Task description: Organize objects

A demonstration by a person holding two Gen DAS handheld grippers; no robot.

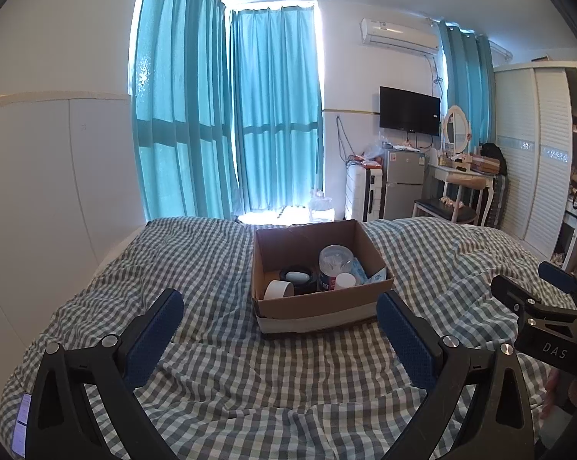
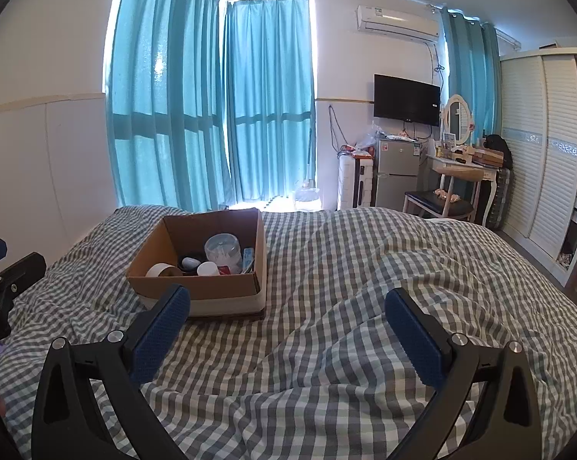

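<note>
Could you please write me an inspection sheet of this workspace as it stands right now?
Surface: bed with rumpled checked duvet.
Job's things: open cardboard box on the duvet, holding a tape roll, clear plastic bottle, white cup and blue packet.
Clutter: nothing seen loose on the duvet.
Grippers: left gripper and right gripper both open, empty, above the duvet.
Cables: wires hang below the television.
Surroundings: teal curtains, fridge, wardrobe.

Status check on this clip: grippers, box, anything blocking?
Left gripper open, empty. Right gripper open, empty. Cardboard box on checked bedspread, bottle and tape roll inside. Nothing blocking.
</note>
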